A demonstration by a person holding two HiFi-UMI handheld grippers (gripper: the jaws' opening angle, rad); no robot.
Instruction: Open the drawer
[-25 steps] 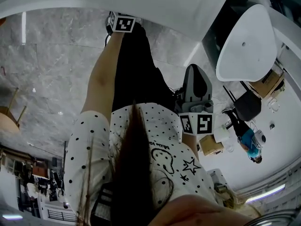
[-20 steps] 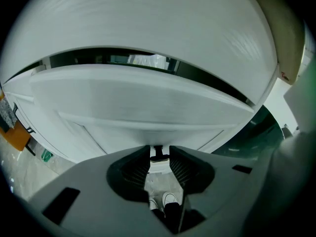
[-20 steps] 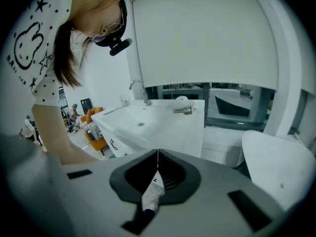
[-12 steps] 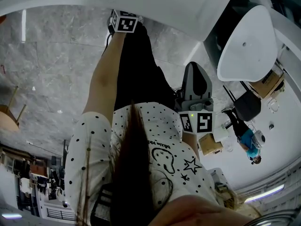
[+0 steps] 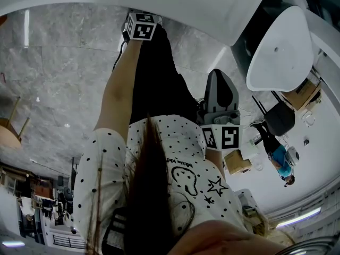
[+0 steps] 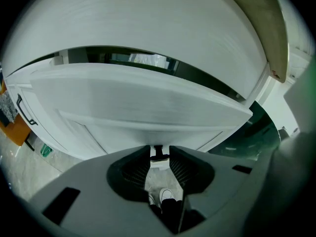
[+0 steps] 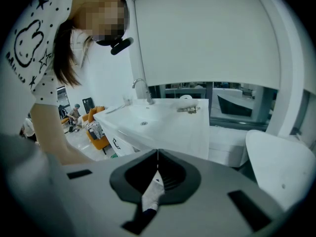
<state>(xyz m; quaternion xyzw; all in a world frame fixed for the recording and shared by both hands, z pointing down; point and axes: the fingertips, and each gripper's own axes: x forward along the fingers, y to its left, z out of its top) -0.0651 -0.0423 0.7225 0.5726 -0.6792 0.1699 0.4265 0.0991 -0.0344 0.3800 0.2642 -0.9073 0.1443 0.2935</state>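
Note:
A white drawer front (image 6: 148,107) fills the left gripper view, with a dark gap between it and the white countertop (image 6: 148,19) above. Its small dark handle (image 6: 158,151) sits between the jaws of my left gripper (image 6: 159,155), which are shut on it from both sides. In the head view the left arm reaches out to the white cabinet (image 5: 191,4), and only that gripper's marker cube (image 5: 141,25) shows. My right gripper (image 7: 157,154) hangs beside the body with its tips together and nothing held. Its grey body (image 5: 220,94) shows in the head view.
The right gripper view shows a white vanity (image 7: 163,127) with a basin and a tap (image 7: 141,86), and an orange seat (image 7: 100,138) beyond it. A white chair (image 5: 279,49) stands at the right. The floor (image 5: 58,84) is grey marble. Other people (image 5: 280,158) are farther off.

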